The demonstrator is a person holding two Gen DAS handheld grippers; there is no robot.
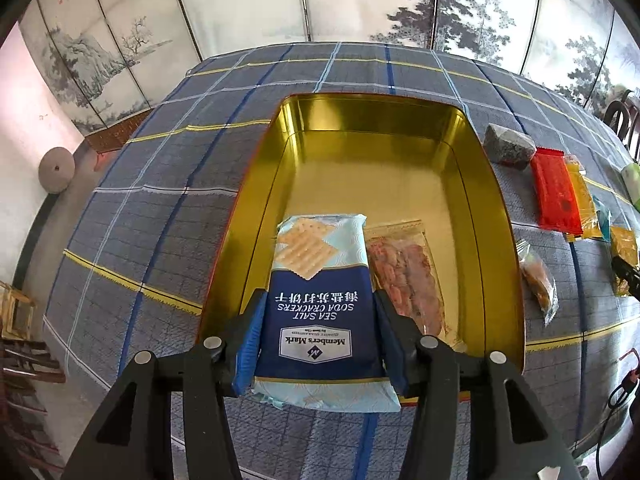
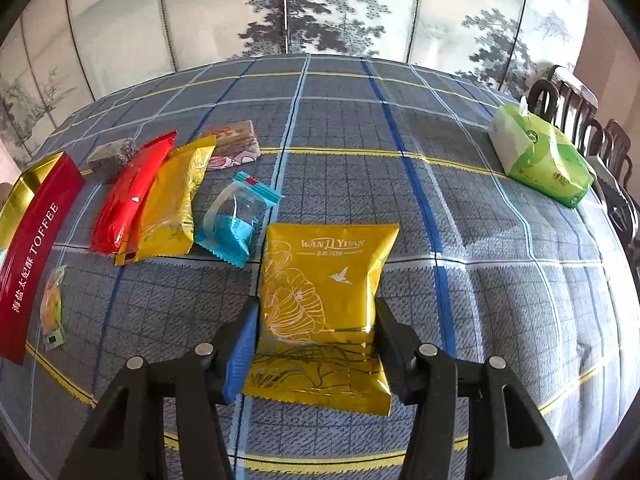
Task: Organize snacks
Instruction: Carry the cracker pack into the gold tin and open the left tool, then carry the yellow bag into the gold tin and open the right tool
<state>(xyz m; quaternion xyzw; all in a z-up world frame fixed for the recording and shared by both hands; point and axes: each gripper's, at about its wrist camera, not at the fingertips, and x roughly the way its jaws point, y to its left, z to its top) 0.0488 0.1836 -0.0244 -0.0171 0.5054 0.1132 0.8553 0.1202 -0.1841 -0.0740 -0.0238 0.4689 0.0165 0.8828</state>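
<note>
Inside a gold-lined toffee tin (image 1: 492,184), a pack of sea salt soda crackers (image 1: 320,300) rests with its near end overhanging the tin's front rim, its wrapper pale blue at both ends, navy across the middle, with printed crackers and a "Member's Mark" label reading upside down to the camera. The left gripper (image 1: 320,344) straddles the pack, blue-padded fingers (image 1: 246,356) flanking its navy band; whether the pads still press on the wrapper cannot be told. Just beside the crackers, on the tin floor, lies a clear packet of reddish-brown snacks (image 1: 408,276).

On the plaid tablecloth (image 2: 480,280) outside the tin, the right gripper (image 2: 316,344) brackets a yellow "Wan Ji Yuan" pouch (image 2: 324,292) lying flat, decorated with a line-drawn flower and a small white bird; its jaws sit close at the pouch's sides, and contact cannot be confirmed. Farther off lie a blue-and-clear wrapped snack (image 2: 232,220), a yellow packet (image 2: 172,204) overlapped by a red packet (image 2: 128,196), a dark speckled block (image 2: 112,156) and a pink-patterned packet (image 2: 236,144). A small clear-wrapped orange snack (image 2: 54,304) sits just beside the tin's red outer wall (image 2: 36,256), lettered "TOFFEE". A green pack of tissues (image 2: 544,160) lies well apart at the table's far right, near dark wooden chairs (image 2: 580,120). A painted folding screen (image 2: 320,8) stands behind.
</note>
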